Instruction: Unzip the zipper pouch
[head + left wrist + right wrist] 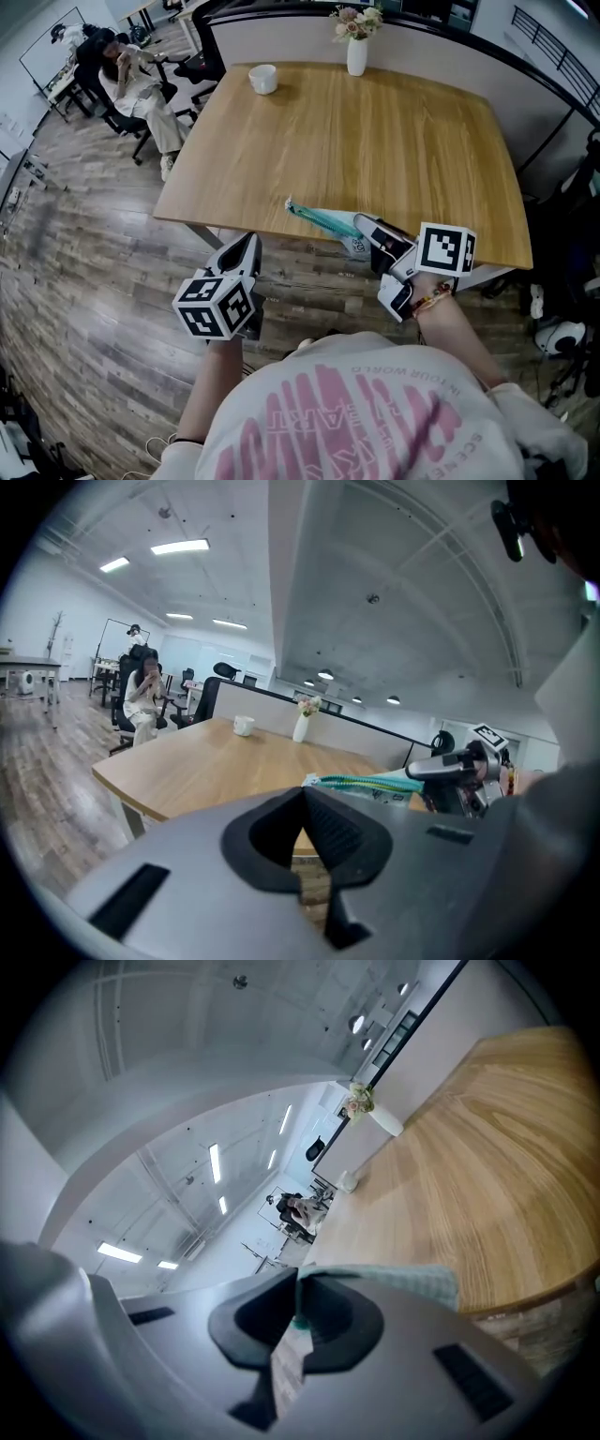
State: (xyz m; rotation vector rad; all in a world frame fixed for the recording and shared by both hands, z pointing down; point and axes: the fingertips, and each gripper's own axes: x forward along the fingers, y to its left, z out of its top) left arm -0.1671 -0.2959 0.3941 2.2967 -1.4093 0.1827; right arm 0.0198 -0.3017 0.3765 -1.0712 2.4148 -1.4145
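The zipper pouch [330, 225] is found at the near edge of the counter [375, 141], low and right of centre in the head view. Its teal zip line [309, 214] runs from a free tip on the left toward the right claw [367, 228]. That claw is closed, and in the right gripper view teal fabric of the pouch [412, 1285] is seen pinched between its jaws. The hold is judged to be an anchor on one end, so that the zip line can be drawn taut while the slider is pulled along it. Whether the pouch rests on the wood or is lifted just clear cannot be told, and the slider itself cannot be made out.

The left claw [248, 246] is held at the lower left of the head view, off the counter's edge and over the floor [84, 281], apart from the pouch. In the left gripper view its jaws are seen brought together with nothing between them, and the pouch [361, 783] is seen beyond, right of centre. The zip pull is not yet taken, and the jaws would have to be parted before it could be gripped.

A white cup [262, 79] and a vase of flowers [356, 52] stand at the far edge, at the top of the frame, well apart from the work. A seated person [136, 84] is seen at the upper left, away from the counter. Nothing but the counter's edge is seen between the left claw and the pouch's free tip.
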